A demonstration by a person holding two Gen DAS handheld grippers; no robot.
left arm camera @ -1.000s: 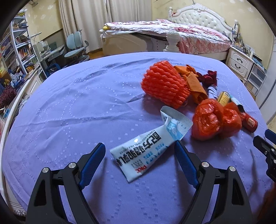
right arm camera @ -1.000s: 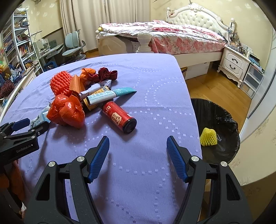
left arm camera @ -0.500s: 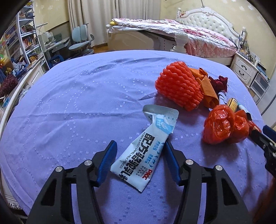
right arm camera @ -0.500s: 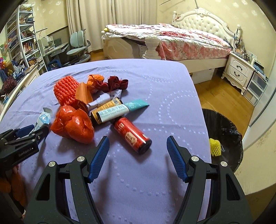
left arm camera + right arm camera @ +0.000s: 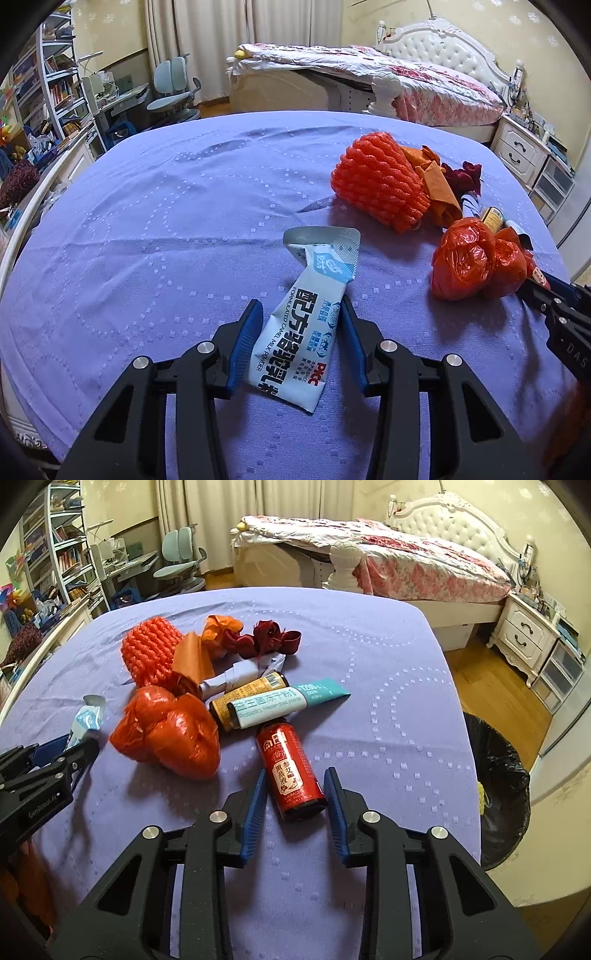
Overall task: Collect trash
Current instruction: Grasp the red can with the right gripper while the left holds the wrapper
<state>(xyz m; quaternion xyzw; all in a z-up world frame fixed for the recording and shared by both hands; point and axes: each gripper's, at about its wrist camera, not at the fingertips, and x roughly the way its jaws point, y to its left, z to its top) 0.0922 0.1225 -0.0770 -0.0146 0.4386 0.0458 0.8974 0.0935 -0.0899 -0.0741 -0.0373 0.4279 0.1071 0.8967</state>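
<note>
Both grippers closing on trash on the purple tablecloth (image 5: 147, 229).

The left gripper (image 5: 301, 325) jaws, just narrowed, pinch the milk powder sachet (image 5: 295, 343). Only the right wrist view shows the right gripper (image 5: 295, 794) closing around the red bottle (image 5: 290, 771), slight gaps remaining, and the bin (image 5: 495, 775) off to its right.

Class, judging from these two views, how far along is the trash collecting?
Done: one yellow foam net lies in the black bin. In hand: the left tool has just closed on the milk powder sachet; the right tool has been closing around the red bottle. Left: red plastic bag, orange foam net, probiotics tube.
</note>
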